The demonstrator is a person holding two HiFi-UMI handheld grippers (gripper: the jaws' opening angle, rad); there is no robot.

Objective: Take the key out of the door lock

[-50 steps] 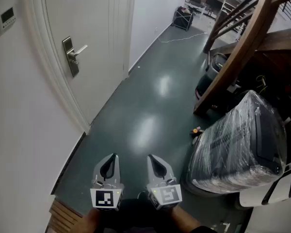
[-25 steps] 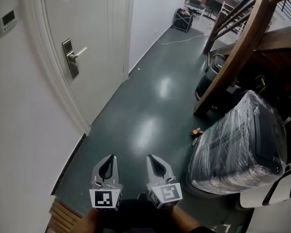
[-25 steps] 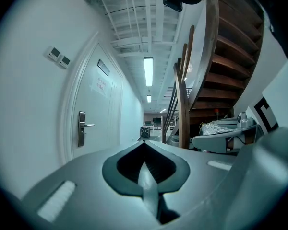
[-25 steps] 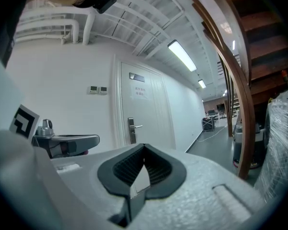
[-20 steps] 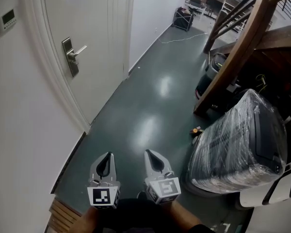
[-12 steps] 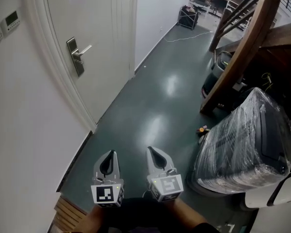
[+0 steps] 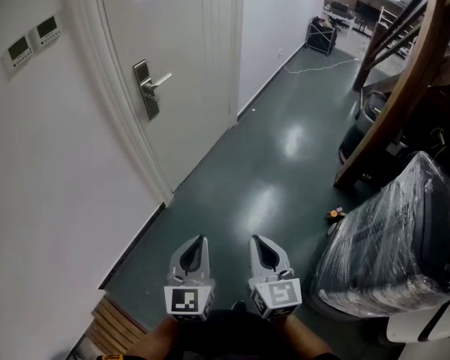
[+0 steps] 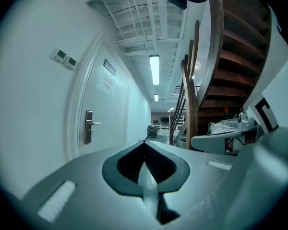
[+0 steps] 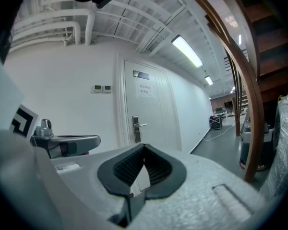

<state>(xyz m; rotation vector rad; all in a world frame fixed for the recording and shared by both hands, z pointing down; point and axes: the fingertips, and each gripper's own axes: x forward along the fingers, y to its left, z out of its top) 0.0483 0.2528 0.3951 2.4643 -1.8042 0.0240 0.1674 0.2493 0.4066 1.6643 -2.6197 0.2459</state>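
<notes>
I'm holding left claw (image 7: 199,240) and right claw (image 7: 258,240) closed, empty; door lock (image 7: 145,90) sitting at eleven o'clock, well apart.

At six o'clock the left gripper (image 8: 144,142) fills the lower frame, its grey jaws closed tip to tip with nothing between them. At nine o'clock stands a white door (image 8: 116,123), shut in its frame, with a metal lock plate (image 8: 88,127) whose lever handle points toward the corridor. A paper notice (image 8: 107,85) hangs on the door at ten o'clock, and two small wall panels (image 8: 65,59) sit farther out in the same direction. A long ceiling light (image 8: 154,69) glows at twelve o'clock. A dark wooden staircase (image 8: 233,61) climbs at two o'clock. The right gripper (image 8: 221,139) lies level at four o'clock, its marker cube (image 8: 264,113) beside it.
</notes>
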